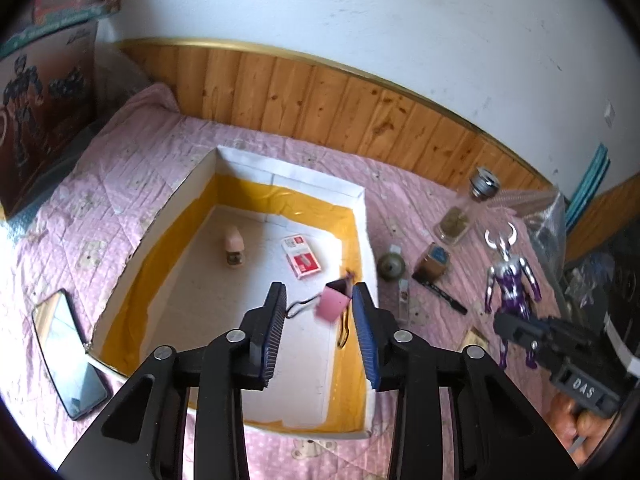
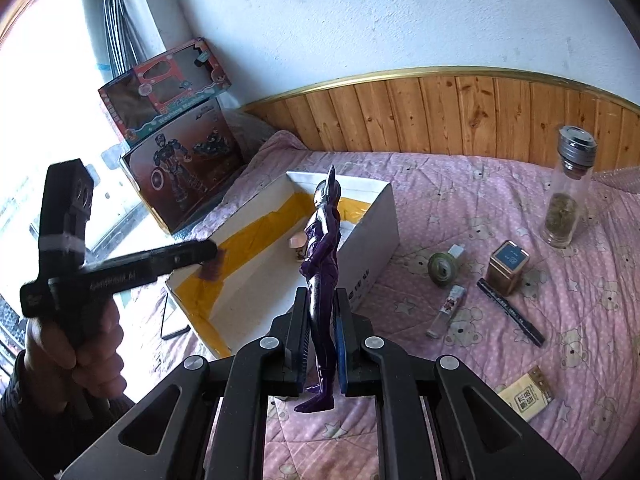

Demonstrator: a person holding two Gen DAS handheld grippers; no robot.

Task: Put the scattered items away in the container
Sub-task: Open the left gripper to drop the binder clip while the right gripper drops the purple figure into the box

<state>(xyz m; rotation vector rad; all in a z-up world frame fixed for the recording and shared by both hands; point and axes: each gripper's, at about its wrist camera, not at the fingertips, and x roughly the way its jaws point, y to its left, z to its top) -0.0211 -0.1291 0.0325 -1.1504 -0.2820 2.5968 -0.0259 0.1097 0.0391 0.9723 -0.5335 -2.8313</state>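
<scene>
card pack (image 1: 303, 261) in box (image 1: 192, 196), phone (image 1: 70, 354) left

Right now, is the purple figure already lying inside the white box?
No. In the right wrist view the purple figure is clamped upright between the fingers of the right gripper, outside the white box.

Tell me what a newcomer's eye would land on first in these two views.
First, the purple and silver toy figure, clamped at the legs between the fingers of the right gripper above the pink quilt. Next, the white box with yellow-taped inner walls, where the left gripper hangs open over a small pink pouch that looks mid-drop.
</scene>
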